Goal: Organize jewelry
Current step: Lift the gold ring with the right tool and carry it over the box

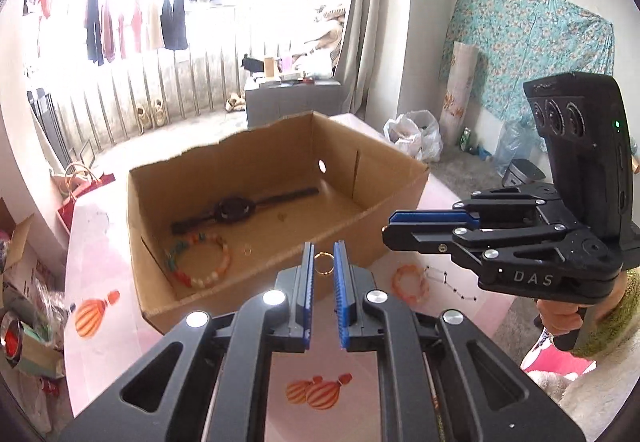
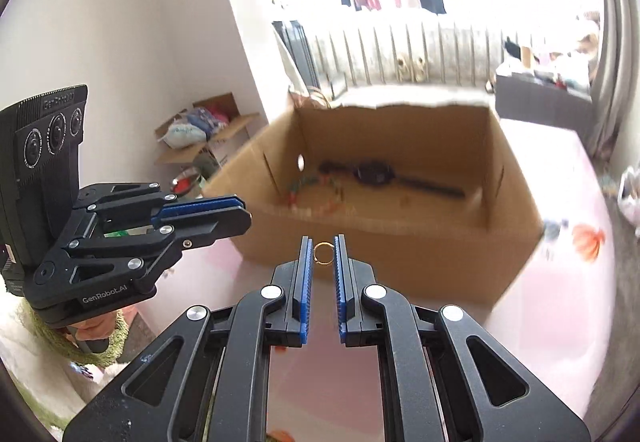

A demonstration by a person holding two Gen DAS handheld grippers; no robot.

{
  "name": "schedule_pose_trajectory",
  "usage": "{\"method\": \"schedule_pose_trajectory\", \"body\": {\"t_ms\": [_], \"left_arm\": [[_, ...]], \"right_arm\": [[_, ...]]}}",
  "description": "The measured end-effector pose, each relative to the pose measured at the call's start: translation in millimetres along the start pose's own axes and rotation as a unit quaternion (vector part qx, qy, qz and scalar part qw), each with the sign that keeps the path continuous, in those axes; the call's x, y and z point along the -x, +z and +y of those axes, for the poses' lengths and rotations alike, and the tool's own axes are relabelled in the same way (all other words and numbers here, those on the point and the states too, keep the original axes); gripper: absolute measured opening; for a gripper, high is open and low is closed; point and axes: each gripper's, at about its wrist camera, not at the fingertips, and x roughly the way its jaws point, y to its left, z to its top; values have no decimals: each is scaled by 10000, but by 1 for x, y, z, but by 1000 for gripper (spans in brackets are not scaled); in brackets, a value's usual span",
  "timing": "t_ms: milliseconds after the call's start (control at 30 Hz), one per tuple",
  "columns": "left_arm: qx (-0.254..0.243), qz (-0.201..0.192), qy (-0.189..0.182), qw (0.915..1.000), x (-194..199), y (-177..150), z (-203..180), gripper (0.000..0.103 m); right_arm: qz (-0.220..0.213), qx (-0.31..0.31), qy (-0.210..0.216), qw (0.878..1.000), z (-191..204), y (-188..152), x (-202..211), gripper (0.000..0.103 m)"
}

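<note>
Each gripper pinches a small gold ring between its blue pads. My left gripper point(image 1: 323, 262) is shut on a gold ring point(image 1: 323, 263) just in front of the cardboard box point(image 1: 400, 178). My right gripper point(image 2: 322, 254) is shut on a second gold ring point(image 2: 322, 254) above the box's near wall point(image 2: 360, 242). Inside the box lie a black watch point(image 1: 236, 208), a beaded bracelet point(image 1: 200, 262) and a small ring point(image 1: 247, 251). An orange beaded bracelet point(image 1: 409, 282) lies on the pink tablecloth point(image 1: 104, 262) right of the box.
The right gripper's body point(image 1: 520, 238) hovers at the box's right corner in the left wrist view; the left gripper's body point(image 2: 120, 238) sits left of the box in the right wrist view. Bags and boxes clutter the floor point(image 1: 24, 302) around the table.
</note>
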Motion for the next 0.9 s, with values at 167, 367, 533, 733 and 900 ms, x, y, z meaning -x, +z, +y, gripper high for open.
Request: {"method": "schedule_pose_trajectory", "body": {"t_ms": [167, 367, 533, 733, 900], "left_arm": [[301, 347, -121, 9989, -33, 43, 35, 9], [1226, 1802, -657, 9737, -110, 76, 85, 9], [1498, 2865, -786, 9430, -172, 82, 96, 9], [1782, 3362, -722, 9219, -215, 81, 102, 9], [1972, 3529, -580, 9128, -237, 75, 109, 9]], "right_arm": [[354, 106, -63, 9993, -19, 53, -31, 9], [1667, -566, 149, 9843, -60, 81, -101, 9], [2489, -905, 234, 9640, -74, 74, -134, 9], [2854, -1136, 296, 9512, -82, 69, -147, 9], [2946, -1254, 268, 9470, -85, 62, -156, 9]]}}
